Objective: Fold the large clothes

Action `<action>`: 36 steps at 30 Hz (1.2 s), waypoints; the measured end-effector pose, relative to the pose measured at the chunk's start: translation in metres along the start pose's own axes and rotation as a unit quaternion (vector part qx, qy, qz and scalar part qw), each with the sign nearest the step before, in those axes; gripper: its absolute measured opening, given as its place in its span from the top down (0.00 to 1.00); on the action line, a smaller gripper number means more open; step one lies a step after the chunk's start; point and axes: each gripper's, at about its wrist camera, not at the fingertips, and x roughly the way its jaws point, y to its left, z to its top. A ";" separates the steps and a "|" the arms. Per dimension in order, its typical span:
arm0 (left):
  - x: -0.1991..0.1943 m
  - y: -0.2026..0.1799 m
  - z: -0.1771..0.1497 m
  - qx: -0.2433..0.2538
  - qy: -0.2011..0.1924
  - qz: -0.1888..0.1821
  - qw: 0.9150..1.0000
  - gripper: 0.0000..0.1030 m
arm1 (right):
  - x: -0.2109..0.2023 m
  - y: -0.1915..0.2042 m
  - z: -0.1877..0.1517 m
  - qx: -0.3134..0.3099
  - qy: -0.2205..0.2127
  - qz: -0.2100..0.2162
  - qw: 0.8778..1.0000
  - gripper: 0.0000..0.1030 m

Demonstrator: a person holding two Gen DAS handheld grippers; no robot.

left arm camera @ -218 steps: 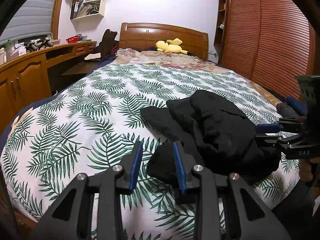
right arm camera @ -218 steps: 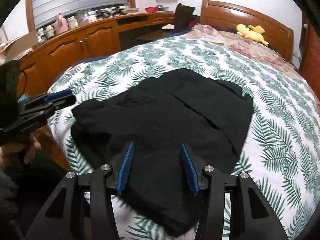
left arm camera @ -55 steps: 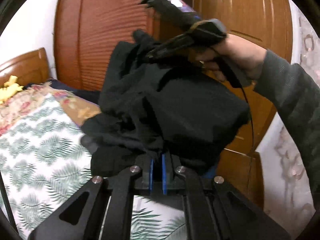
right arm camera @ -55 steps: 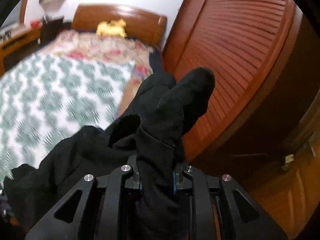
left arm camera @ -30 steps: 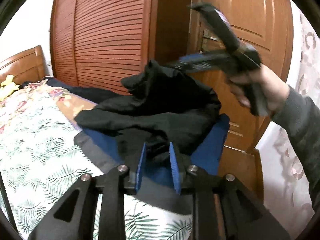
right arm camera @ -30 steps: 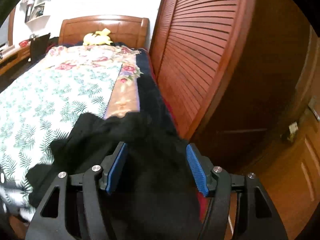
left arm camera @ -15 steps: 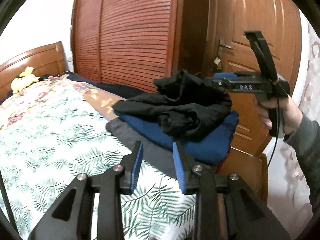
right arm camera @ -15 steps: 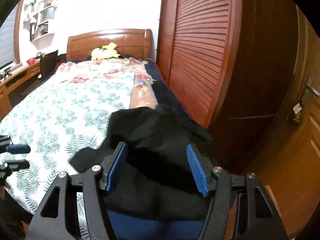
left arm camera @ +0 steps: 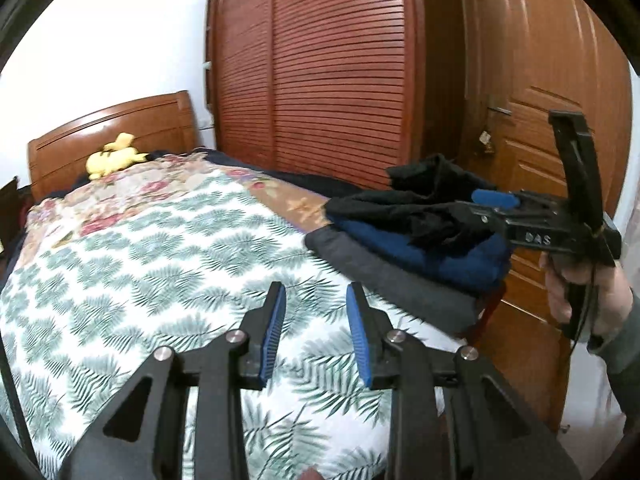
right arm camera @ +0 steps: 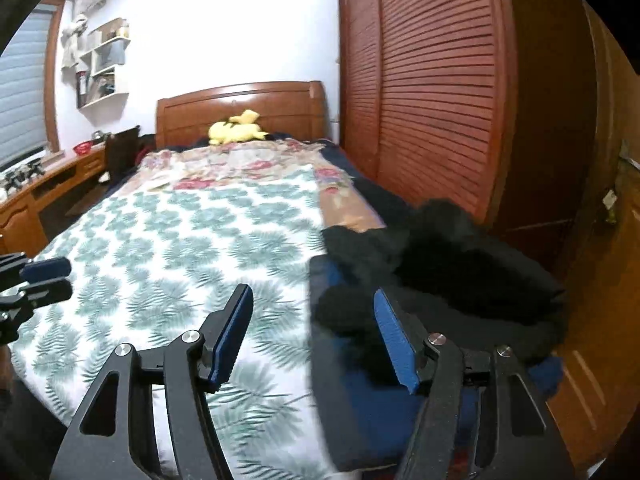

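Note:
A crumpled black garment (left arm camera: 420, 208) (right arm camera: 460, 272) lies on top of a folded blue garment (left arm camera: 420, 256) (right arm camera: 360, 400) and a grey one (left arm camera: 380, 284), stacked at the right corner of the bed. My left gripper (left arm camera: 316, 332) hovers open over the leaf-print bedspread (left arm camera: 160, 260), left of the pile, with nothing between its pads. My right gripper (right arm camera: 314, 336) is at the pile's near edge with its jaws opening and nothing between them. In the left wrist view a hand (left arm camera: 580, 292) holds the right gripper (left arm camera: 480, 208) beside the black garment.
A yellow plush toy (right arm camera: 236, 130) rests by the wooden headboard (right arm camera: 240, 104). A slatted wardrobe (left arm camera: 340, 80) and a wooden door (left arm camera: 540, 140) stand right of the bed. A wooden desk (right arm camera: 40, 192) and wall shelves (right arm camera: 104, 64) are at the left.
Both grippers let go of the black garment and drew back from it. It now rests on the pile. Both views have swung left toward the bed.

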 end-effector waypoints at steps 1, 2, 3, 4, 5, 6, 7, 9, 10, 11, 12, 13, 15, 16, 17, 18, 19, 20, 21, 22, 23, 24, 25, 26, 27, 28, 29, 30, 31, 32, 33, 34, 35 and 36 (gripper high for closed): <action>-0.004 0.004 -0.003 -0.002 0.002 0.009 1.000 0.72 | -0.001 0.012 -0.002 -0.001 -0.002 0.006 1.000 0.33; -0.011 0.010 -0.008 -0.004 0.003 0.019 1.000 0.72 | -0.003 0.018 -0.003 0.001 -0.004 0.008 1.000 0.32; -0.017 0.015 -0.013 -0.008 0.002 0.026 1.000 0.72 | -0.005 0.029 -0.005 0.003 -0.009 0.012 1.000 0.30; -0.022 0.020 -0.016 -0.012 0.001 0.032 0.999 0.72 | -0.008 0.040 -0.007 0.007 -0.013 0.017 1.000 0.26; -0.029 0.027 -0.021 -0.017 0.001 0.038 0.999 0.72 | -0.009 0.046 -0.008 0.009 -0.016 0.019 1.000 0.23; -0.034 0.031 -0.025 -0.022 0.000 0.042 0.999 0.72 | -0.011 0.056 -0.010 0.010 -0.019 0.022 1.000 0.22; -0.041 0.037 -0.031 -0.027 0.000 0.047 0.999 0.72 | -0.014 0.064 -0.014 0.010 -0.021 0.022 0.999 0.20; -0.055 0.049 -0.042 -0.035 -0.001 0.061 0.998 0.72 | -0.016 0.086 -0.019 0.001 -0.020 0.020 1.000 0.18; -0.060 0.051 -0.045 -0.039 -0.002 0.065 0.997 0.72 | -0.017 0.098 -0.022 -0.004 -0.022 0.022 1.000 0.17; -0.067 0.058 -0.051 -0.045 -0.004 0.068 0.997 0.72 | -0.018 0.105 -0.024 -0.006 -0.023 0.024 0.999 0.17; -0.072 0.063 -0.056 -0.049 -0.005 0.070 0.996 0.72 | -0.018 0.116 -0.027 -0.006 -0.024 0.028 0.999 0.17; -0.077 0.068 -0.060 -0.052 -0.004 0.074 0.996 0.71 | -0.017 0.125 -0.030 -0.006 -0.022 0.034 0.999 0.17; -0.090 0.080 -0.073 -0.060 -0.004 0.096 0.994 0.71 | -0.015 0.143 -0.037 -0.002 -0.017 0.048 0.999 0.17; -0.095 0.085 -0.079 -0.067 -0.005 0.109 0.992 0.71 | -0.013 0.153 -0.040 0.000 -0.013 0.057 0.998 0.17; -0.102 0.092 -0.086 -0.077 -0.006 0.124 0.989 0.71 | -0.012 0.160 -0.042 0.001 -0.012 0.062 0.998 0.17; -0.108 0.099 -0.093 -0.086 -0.005 0.133 0.987 0.71 | -0.011 0.171 -0.046 0.002 -0.012 0.072 0.997 0.17; -0.113 0.105 -0.098 -0.093 -0.005 0.138 0.986 0.71 | -0.008 0.183 -0.049 0.002 -0.011 0.084 0.996 0.17; -0.121 0.112 -0.107 -0.102 -0.006 0.145 0.984 0.71 | -0.009 0.190 -0.052 0.002 -0.010 0.091 0.996 0.17; -0.126 0.118 -0.113 -0.109 -0.005 0.150 0.983 0.71 | -0.008 0.200 -0.056 0.003 -0.009 0.101 0.995 0.17; -0.133 0.124 -0.120 -0.118 -0.004 0.157 0.980 0.71 | -0.009 0.209 -0.059 0.004 -0.008 0.111 0.994 0.17; -0.141 0.130 -0.128 -0.125 -0.005 0.167 0.978 0.71 | -0.008 0.219 -0.061 0.003 -0.006 0.125 0.992 0.17; -0.149 0.135 -0.135 -0.130 -0.007 0.176 0.976 0.71 | -0.009 0.229 -0.063 -0.001 -0.005 0.135 0.991 0.17; -0.154 0.138 -0.139 -0.133 -0.008 0.184 0.974 0.71 | -0.010 0.239 -0.065 -0.004 -0.007 0.141 0.990 0.17; -0.161 0.142 -0.146 -0.136 -0.007 0.195 0.971 0.71 | -0.011 0.245 -0.067 -0.006 -0.008 0.145 0.989 0.17; -0.168 0.145 -0.152 -0.140 -0.006 0.204 0.969 0.71 | -0.013 0.254 -0.068 -0.007 -0.009 0.153 0.988 0.17; -0.173 0.148 -0.157 -0.144 -0.005 0.209 0.967 0.71 | -0.014 0.260 -0.069 -0.008 -0.010 0.158 0.987 0.17; -0.179 0.151 -0.163 -0.149 -0.005 0.214 0.965 0.71 | -0.016 0.266 -0.070 -0.009 -0.013 0.162 0.987 0.17; -0.184 0.154 -0.167 -0.152 -0.005 0.220 0.964 0.71 | -0.018 0.272 -0.071 -0.012 -0.016 0.166 0.986 0.17; -0.187 0.156 -0.170 -0.153 -0.005 0.225 0.962 0.71 | -0.021 0.277 -0.071 -0.017 -0.019 0.168 0.985 0.17; -0.190 0.157 -0.173 -0.153 -0.006 0.229 0.961 0.71 | -0.022 0.280 -0.071 -0.020 -0.021 0.169 0.985 0.17; -0.194 0.158 -0.176 -0.154 -0.008 0.236 0.959 0.71 | -0.024 0.284 -0.073 -0.023 -0.022 0.171 0.985 0.17; -0.197 0.159 -0.178 -0.155 -0.009 0.240 0.958 0.71 | -0.025 0.287 -0.073 -0.025 -0.023 0.171 0.985 0.17; -0.200 0.159 -0.180 -0.156 -0.011 0.244 0.957 0.71 | -0.026 0.289 -0.074 -0.026 -0.023 0.172 0.984 0.17; -0.202 0.160 -0.182 -0.157 -0.012 0.245 0.957 0.71 | -0.026 0.291 -0.075 -0.027 -0.024 0.174 0.984 0.17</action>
